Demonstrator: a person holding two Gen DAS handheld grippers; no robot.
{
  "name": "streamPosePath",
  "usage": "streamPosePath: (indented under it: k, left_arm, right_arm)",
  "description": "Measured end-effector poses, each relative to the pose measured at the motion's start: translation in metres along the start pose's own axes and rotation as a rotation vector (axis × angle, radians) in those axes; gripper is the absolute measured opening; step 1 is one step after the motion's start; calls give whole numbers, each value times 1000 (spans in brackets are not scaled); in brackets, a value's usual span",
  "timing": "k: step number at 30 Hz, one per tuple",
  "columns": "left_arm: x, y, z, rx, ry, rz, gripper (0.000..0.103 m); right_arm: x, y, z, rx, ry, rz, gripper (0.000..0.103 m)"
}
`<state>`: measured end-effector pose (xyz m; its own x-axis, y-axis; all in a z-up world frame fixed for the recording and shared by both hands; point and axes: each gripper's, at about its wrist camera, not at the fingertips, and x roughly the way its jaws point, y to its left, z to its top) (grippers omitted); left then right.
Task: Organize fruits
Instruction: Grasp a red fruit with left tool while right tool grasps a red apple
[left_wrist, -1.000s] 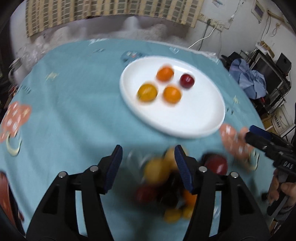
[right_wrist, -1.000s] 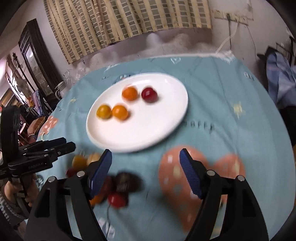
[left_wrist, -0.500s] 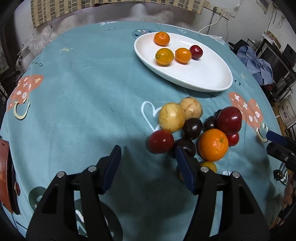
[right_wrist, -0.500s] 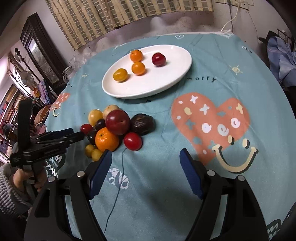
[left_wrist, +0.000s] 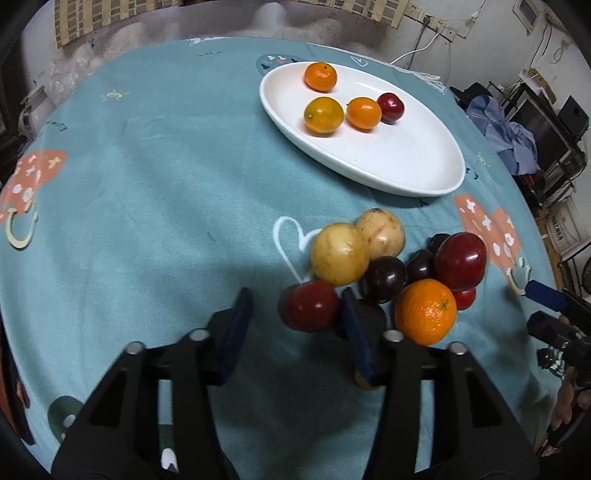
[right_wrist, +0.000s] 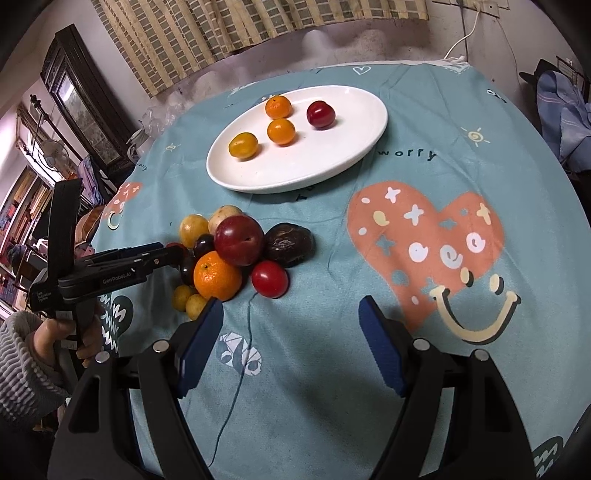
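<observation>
A white oval plate (left_wrist: 406, 155) (right_wrist: 343, 147) holds three orange citrus fruits and a red plum (left_wrist: 390, 107). A pile of loose fruit lies on the teal cloth: a big orange (left_wrist: 425, 312) (right_wrist: 217, 275), a large red plum (left_wrist: 460, 266) (right_wrist: 239, 240), two yellow fruits (left_wrist: 340, 254), dark plums and a wrinkled brown fruit (right_wrist: 289, 244). My left gripper (left_wrist: 295, 306) is open, its fingers either side of a small red plum (left_wrist: 310, 305) at the pile's edge. My right gripper (right_wrist: 290, 325) is open and empty, just short of a small red fruit (right_wrist: 269, 278).
The round table's teal cloth (left_wrist: 147, 177) has printed hearts and a smiley (right_wrist: 428, 236). A dark thread (right_wrist: 243, 354) trails from the pile toward my right gripper. Furniture and blue clothes (left_wrist: 509, 140) stand beyond the table's right edge.
Both grippers have pulled back from the plate and dropped toward the fruit pile. My left gripper has moved forward so the small red plum now sits between its fingers.
</observation>
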<state>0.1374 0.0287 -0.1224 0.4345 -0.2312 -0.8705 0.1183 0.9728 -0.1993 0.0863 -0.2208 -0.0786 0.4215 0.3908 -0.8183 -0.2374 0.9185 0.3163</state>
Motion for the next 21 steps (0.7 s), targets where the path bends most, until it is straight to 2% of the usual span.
streamPosePath:
  k: [2,6,8,13,17,19,21]
  left_arm:
    - [1,-1,0,0,2,-20,31]
    - [-1,-1,-3,-2,-4,-27,30]
    - [-3,1,-5,-16,-7,-23,30]
    - [-11,4,-12,-27,-10,-12,30]
    - [-16,9,-14,-44,-17,-14,30]
    - [-15,10,-14,-47,-15,-14,30]
    - [-14,9,-14,-47,-11,-14,30]
  right_arm:
    - [0,2,2,-3,-10,-9,76]
    - [2,15,14,-58,-43,-3,76]
    - [9,29,24,-125,-55,1,76]
    - [34,45,42,-174,-45,28,74]
    - [55,54,47,-227,1,12,50]
    - [68,52,47,-231,39,4,47]
    - [70,50,45,-234,28,12,44]
